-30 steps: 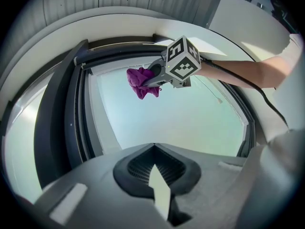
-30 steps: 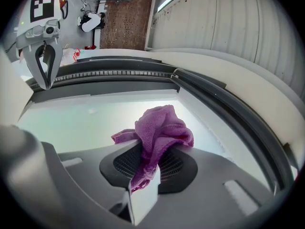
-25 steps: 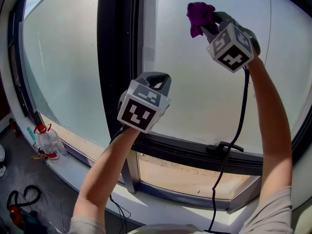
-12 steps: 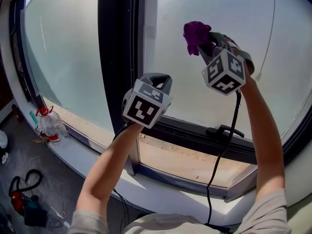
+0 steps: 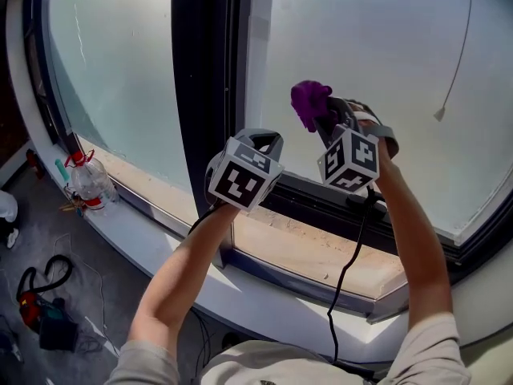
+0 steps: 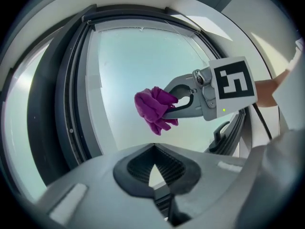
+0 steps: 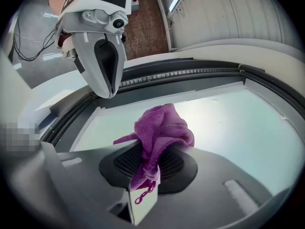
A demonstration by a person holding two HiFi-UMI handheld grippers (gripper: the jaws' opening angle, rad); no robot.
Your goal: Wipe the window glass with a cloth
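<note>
A crumpled purple cloth (image 5: pixel 309 103) is pinched in my right gripper (image 5: pixel 322 120), which is shut on it and holds it at the lower part of the right window pane (image 5: pixel 377 46). In the right gripper view the cloth (image 7: pixel 162 130) bulges out above the jaws of the right gripper (image 7: pixel 150 159), close to the glass (image 7: pixel 238 123). My left gripper (image 5: pixel 258 141) hovers just left of it, in front of the dark window post (image 5: pixel 200 79). It is shut with nothing in it (image 6: pixel 154 148). From the left gripper view the cloth (image 6: pixel 153 108) shows against the pane.
A dark window handle (image 5: pixel 365 203) sits on the lower frame under the right gripper. A blind cord with a pull (image 5: pixel 439 112) hangs at the right. A plastic bottle (image 5: pixel 84 195) stands on the left sill. Cables and tools (image 5: pixel 36 295) lie on the floor.
The right gripper has come down the glass with the cloth, from high on the pane to level with the left gripper. The left gripper has stayed by the post.
</note>
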